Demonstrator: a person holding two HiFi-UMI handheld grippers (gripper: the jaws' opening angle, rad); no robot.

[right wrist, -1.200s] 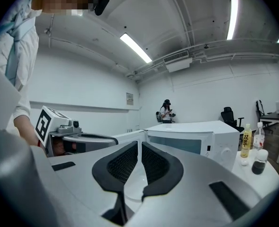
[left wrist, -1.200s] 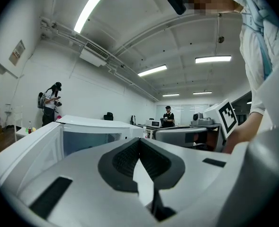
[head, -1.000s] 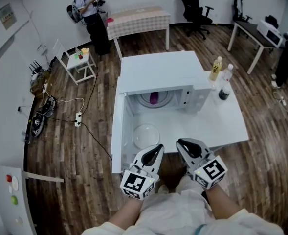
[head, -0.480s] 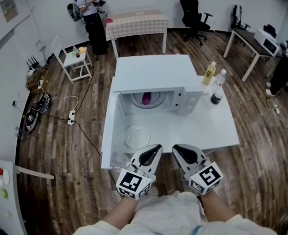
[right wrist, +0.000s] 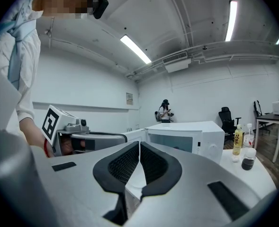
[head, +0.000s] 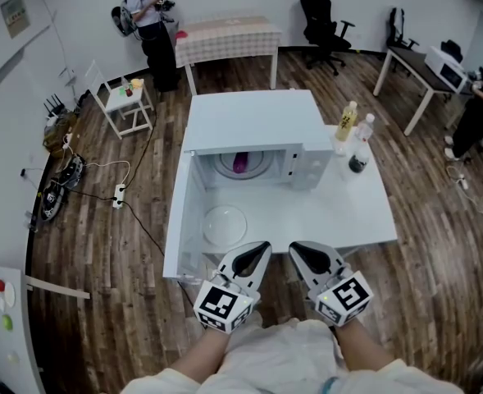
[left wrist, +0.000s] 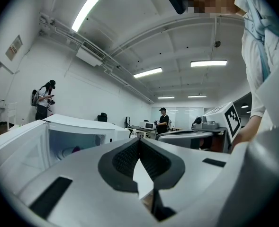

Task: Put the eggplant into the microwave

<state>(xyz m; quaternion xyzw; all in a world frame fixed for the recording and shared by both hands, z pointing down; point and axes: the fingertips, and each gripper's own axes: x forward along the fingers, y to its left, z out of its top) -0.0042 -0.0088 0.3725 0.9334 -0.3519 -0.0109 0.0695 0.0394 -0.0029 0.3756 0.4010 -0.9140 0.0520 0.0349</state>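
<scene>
Head view shows the eggplant (head: 240,162) as a small purple shape inside the open microwave (head: 262,120), above the frame's centre. Your left gripper (head: 262,248) and right gripper (head: 295,249) sit low in the frame, well apart from it, jaws together and empty.

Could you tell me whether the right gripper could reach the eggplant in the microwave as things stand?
Probably yes: the microwave door stands open, the eggplant lies exposed inside, and only an empty plate sits between. The right gripper is shut, so it must open first.
</scene>
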